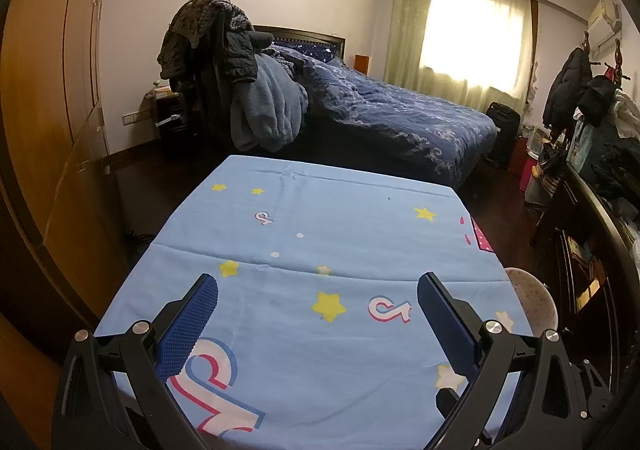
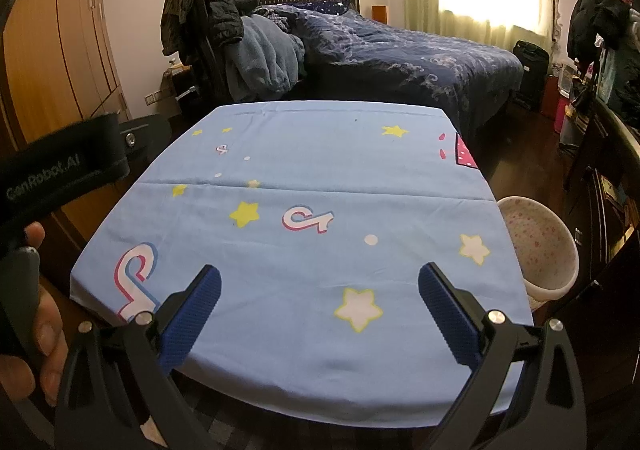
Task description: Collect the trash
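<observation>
The left tongs [image 1: 318, 284], with black arms and blue textured pads, are shown spread wide with nothing held between them; the right tongs [image 2: 319, 276], of the same build, are likewise spread wide and empty. Both are held just above the near edge of a tabletop covered by a light-blue cloth printed with yellow stars and pink-and-white letter shapes [image 2: 304, 170]. No trash can be made out on the cloth; only printed marks and one tiny dark speck near the far edge are seen. A round white basket with a pink-dotted lining [image 2: 538, 238], judged to be the trash receptacle, stands just beside the tabletop's right edge. From this, collection is judged either finished or not begun; which cannot be told. Beyond lies a bed with dark-blue patterned bedding [image 1: 400, 110].
</observation>
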`<state>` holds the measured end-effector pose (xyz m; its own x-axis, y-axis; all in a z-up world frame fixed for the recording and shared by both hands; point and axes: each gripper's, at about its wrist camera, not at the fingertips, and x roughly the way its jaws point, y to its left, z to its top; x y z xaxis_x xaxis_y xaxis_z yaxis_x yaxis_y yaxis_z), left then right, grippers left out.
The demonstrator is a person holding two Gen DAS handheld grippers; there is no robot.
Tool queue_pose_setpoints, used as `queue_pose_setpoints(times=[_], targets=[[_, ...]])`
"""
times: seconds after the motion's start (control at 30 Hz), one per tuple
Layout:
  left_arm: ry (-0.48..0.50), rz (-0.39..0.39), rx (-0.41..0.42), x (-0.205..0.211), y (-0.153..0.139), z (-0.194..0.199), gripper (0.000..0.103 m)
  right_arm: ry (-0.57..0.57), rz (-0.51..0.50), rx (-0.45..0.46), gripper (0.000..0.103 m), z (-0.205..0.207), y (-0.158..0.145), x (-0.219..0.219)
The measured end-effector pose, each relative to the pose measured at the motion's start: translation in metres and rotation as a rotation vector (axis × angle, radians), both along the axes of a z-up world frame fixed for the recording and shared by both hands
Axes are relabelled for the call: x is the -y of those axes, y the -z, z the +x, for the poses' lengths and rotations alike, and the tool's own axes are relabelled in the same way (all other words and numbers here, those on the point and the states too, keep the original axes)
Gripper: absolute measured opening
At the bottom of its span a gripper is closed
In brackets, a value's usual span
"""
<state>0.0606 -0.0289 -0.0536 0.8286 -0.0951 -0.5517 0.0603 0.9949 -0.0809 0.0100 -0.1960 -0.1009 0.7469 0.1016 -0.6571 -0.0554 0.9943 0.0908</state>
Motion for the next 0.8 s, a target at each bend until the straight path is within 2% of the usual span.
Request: queue_pose_setpoints(times=[0.8], targets=[[0.016, -0.011, -0.003, 0.0070, 0.0035, -0.0002, 0.099, -0.002, -0.003, -0.017, 0.099, 0.0028, 0.0040, 0.0013]])
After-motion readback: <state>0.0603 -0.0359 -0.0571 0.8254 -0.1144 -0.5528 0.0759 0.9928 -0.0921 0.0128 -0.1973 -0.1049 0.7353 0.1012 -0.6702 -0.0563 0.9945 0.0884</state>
